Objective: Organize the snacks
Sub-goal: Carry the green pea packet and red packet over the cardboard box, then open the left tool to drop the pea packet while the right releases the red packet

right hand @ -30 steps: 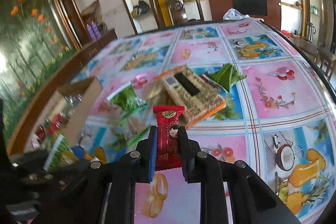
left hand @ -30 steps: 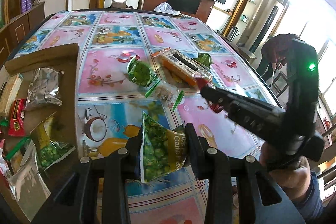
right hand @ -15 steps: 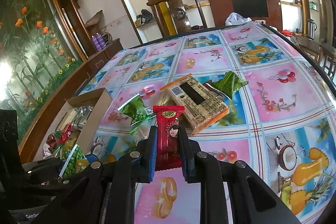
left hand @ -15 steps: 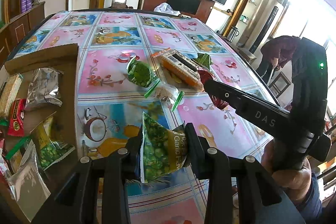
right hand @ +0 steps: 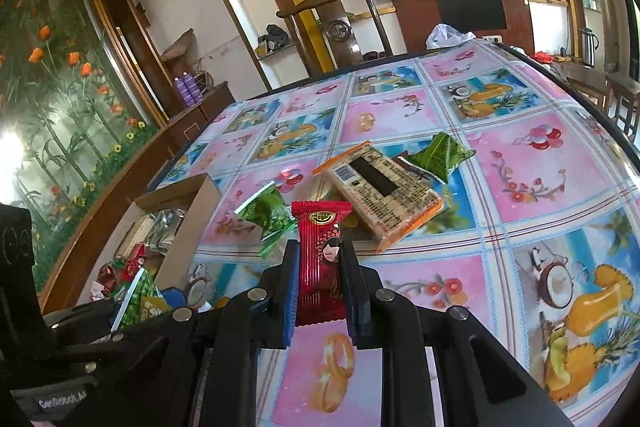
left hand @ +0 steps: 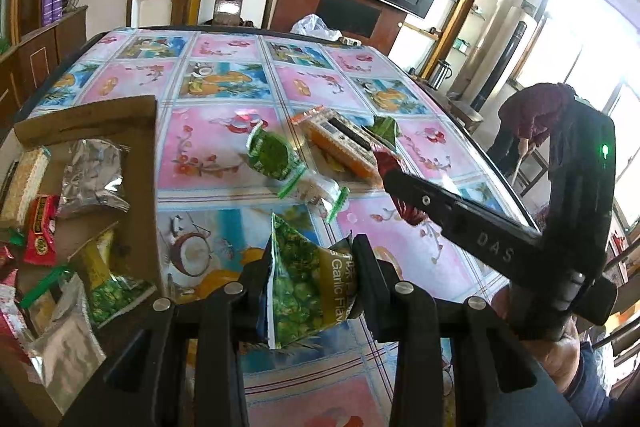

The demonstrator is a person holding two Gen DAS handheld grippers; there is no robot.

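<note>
Both tools lifted slightly; box lies left of me.
Left tool (left hand: 310, 283) clamps the pea bag (left hand: 308, 291), nearer the box (left hand: 136, 163); right tool (right hand: 320, 287) clamps the red snack (right hand: 320, 263).

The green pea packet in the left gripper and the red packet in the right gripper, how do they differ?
The green pea packet is wide, puffy and printed with peas and Garlic Flavor lettering; the red packet is narrow, flat and shows a cartoon face. The green one sits crumpled and tilted in the left gripper, the red one upright in the right gripper. Both are clamped above the table, outside the cardboard box.
</note>
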